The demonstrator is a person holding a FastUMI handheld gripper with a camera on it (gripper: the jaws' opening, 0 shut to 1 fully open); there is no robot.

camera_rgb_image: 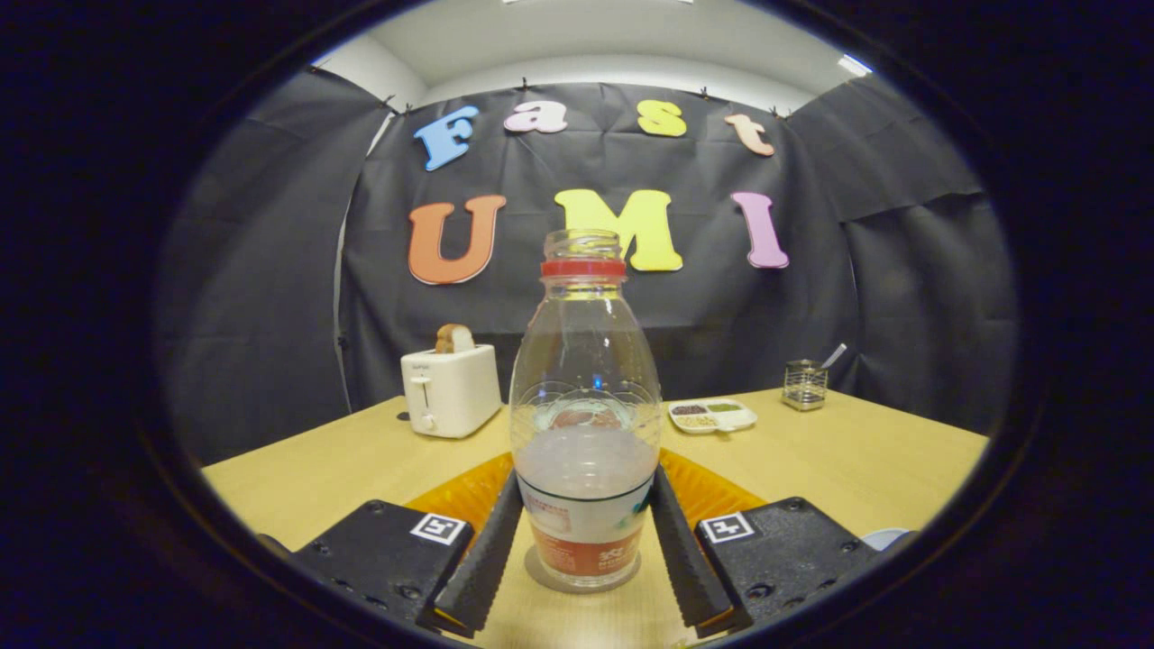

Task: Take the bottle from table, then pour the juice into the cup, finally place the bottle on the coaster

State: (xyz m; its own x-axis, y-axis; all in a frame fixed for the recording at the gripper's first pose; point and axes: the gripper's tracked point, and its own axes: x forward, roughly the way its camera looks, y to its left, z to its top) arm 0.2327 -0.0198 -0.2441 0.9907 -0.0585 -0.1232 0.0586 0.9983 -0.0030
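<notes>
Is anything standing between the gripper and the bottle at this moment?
Nothing visible does. The bottle stands upright on the table between the gripper fingers, which sit against its lower sides. The toaster, the divided dish and the glass holder stand well beyond it.

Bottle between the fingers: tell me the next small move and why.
Probably release: ease the gripper open and back off. The bottle stands upright on a round coaster, capless and partly full, both fingers apparently pressing its label.
</notes>
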